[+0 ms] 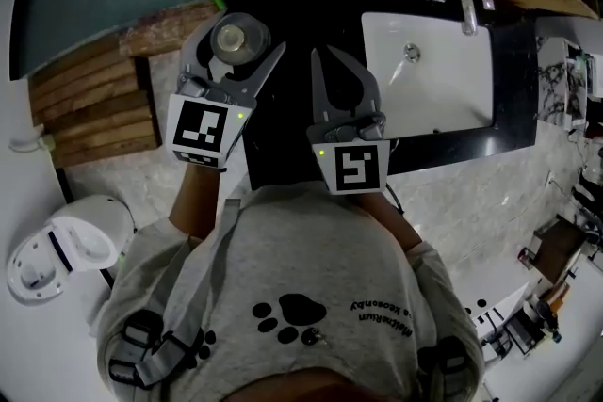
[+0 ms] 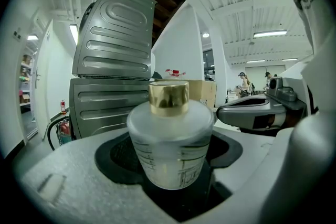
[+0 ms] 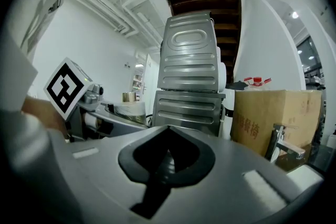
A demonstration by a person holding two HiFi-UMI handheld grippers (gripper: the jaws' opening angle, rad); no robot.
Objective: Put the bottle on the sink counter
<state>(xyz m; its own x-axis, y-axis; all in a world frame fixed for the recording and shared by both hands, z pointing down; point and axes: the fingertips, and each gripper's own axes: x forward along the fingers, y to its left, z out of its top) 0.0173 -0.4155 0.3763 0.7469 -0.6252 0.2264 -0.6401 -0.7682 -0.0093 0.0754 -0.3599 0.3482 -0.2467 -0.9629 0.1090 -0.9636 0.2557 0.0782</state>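
Observation:
A frosted round bottle (image 1: pixel 235 40) with a gold cap sits between the fingers of my left gripper (image 1: pixel 237 42), which is shut on its body. In the left gripper view the bottle (image 2: pixel 170 141) stands upright and fills the middle, gold cap on top. My right gripper (image 1: pixel 323 57) is beside it on the right, shut with nothing in it; in its own view the jaws (image 3: pixel 167 159) meet in a thin slit. The white sink basin (image 1: pixel 443 99), set in a black counter (image 1: pixel 513 89), lies to the right of both grippers, apart from them.
A faucet (image 1: pixel 466 9) stands at the sink's far edge, and a cardboard box (image 3: pixel 273 118) behind it. A ribbed grey metal cabinet (image 2: pixel 113 39) rises ahead. Wooden planks (image 1: pixel 94 99) lie at the left, with a white toilet (image 1: pixel 66 245) below them.

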